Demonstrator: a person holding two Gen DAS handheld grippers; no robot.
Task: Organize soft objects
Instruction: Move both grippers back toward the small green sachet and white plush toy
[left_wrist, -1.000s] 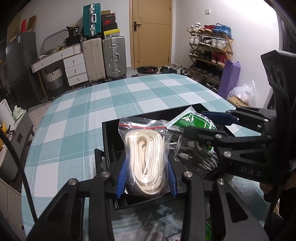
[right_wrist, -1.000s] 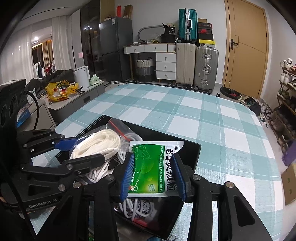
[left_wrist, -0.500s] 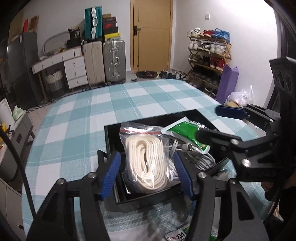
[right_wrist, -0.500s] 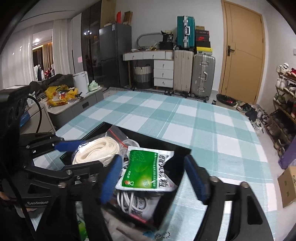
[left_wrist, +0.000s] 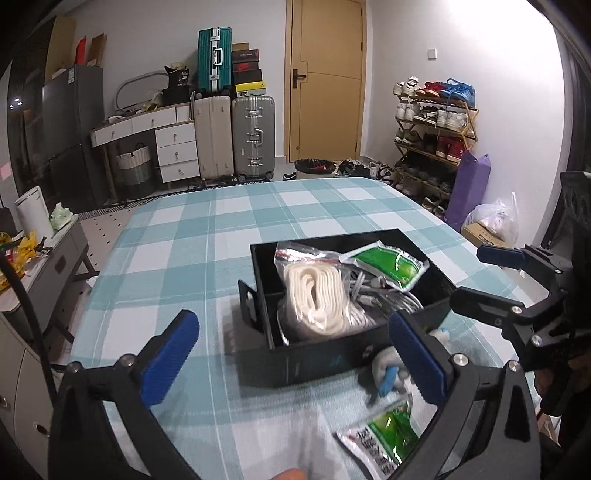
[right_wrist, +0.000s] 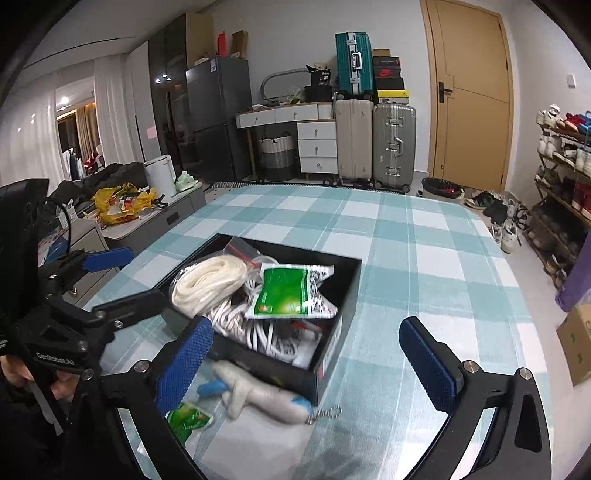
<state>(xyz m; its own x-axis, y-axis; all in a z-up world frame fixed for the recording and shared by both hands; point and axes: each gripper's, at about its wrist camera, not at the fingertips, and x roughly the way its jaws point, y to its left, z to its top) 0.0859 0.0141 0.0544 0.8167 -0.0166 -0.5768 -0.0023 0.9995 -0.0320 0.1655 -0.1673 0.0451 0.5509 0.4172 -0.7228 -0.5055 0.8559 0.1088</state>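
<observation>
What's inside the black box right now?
The black box holds a bagged white rope, a green packet and loose white cords. Anything beneath them is covered.

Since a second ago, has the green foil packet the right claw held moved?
Yes. The green foil packet was upright between the pads over the black plastic box's near wall; now it lies flat inside, on the white cable coil. The right claw is opening, empty.

Wooden door (left_wrist: 325, 79) is standing shut in the far wall. Left of it, a grey suitcase (left_wrist: 254, 136), beige suitcase (left_wrist: 213, 138) and white drawers (left_wrist: 175, 153) are lining up; a shoe rack (left_wrist: 432, 140) is standing right of it.
</observation>
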